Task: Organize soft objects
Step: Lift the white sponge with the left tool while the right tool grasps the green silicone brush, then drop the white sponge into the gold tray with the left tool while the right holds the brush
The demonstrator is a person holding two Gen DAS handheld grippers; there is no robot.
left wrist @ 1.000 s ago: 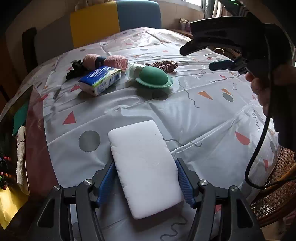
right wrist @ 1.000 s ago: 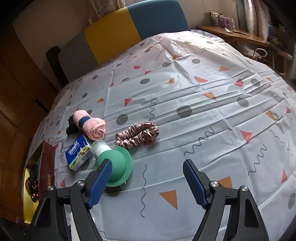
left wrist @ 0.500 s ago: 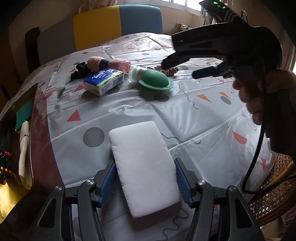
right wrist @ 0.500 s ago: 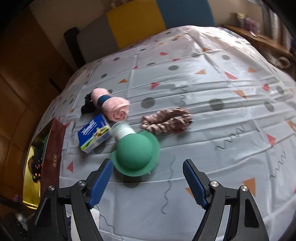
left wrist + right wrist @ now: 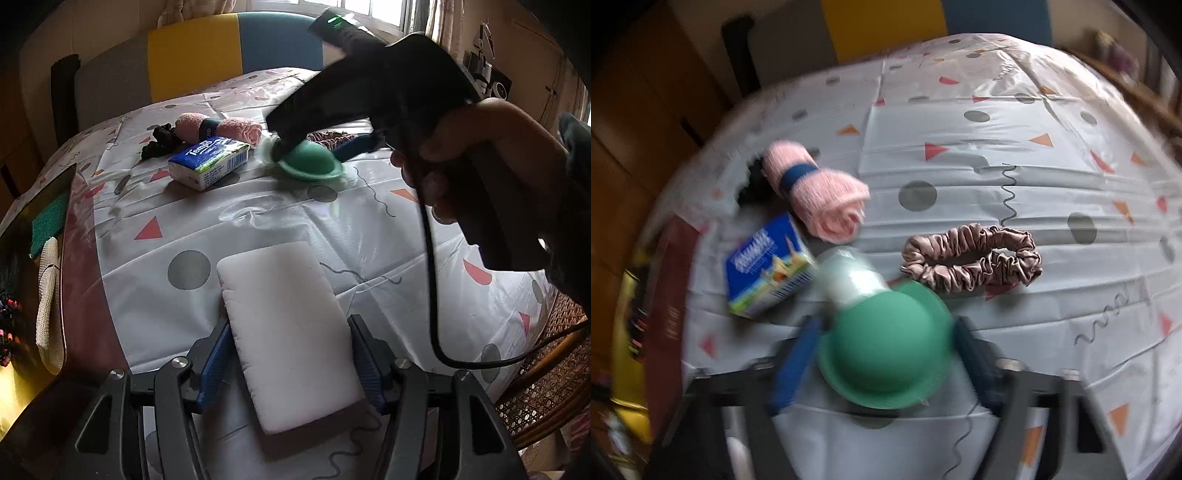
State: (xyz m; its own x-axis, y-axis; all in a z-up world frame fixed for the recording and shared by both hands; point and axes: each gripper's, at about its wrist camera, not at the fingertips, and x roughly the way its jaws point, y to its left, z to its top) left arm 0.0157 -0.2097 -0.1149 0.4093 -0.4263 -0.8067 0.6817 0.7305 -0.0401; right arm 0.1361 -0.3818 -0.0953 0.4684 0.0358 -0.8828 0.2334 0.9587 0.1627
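On the patterned tabletop [image 5: 369,229], my left claw [image 5: 291,362] grips a white rectangular foam sponge [image 5: 286,328]. My right claw [image 5: 886,354] sits open, its blue fingers [image 5: 798,354] flanking a green dome-shaped silicone piece [image 5: 886,354]; contact unclear from blur.

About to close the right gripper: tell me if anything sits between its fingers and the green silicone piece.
Nothing visible does. The right gripper already straddles the green silicone piece, one blue pad on each side of its brim. The tissue pack and scrunchie lie beyond it, outside the fingers. The view is blurred, so contact cannot be confirmed.

Two scrunchies [image 5: 973,259] [image 5: 161,140], one sponge [image 5: 291,338], one towel [image 5: 816,195].
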